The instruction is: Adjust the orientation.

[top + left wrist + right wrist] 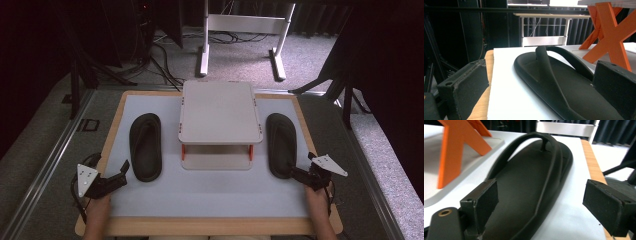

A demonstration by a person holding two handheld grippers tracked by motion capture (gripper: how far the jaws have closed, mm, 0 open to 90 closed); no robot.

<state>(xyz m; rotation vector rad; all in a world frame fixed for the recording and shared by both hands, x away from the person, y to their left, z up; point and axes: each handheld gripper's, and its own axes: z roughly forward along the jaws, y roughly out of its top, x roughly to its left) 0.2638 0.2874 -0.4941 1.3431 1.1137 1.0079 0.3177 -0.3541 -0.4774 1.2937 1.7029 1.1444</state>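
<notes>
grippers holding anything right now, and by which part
Nothing held. Both the left gripper and right gripper have open jaws near the heels of the black rubber flip-flops.

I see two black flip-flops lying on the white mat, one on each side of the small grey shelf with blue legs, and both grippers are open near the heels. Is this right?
Almost. The legs of the small grey shelf are orange, not blue, as the left gripper view shows. The rest holds: the left flip-flop and right flip-flop lie on the white mat either side of it, with the left gripper and right gripper open near the heels.

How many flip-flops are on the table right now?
2. One flip-flop lies left of the small shelf rack, the other flip-flop right of it. The rack could hide something underneath.
</notes>
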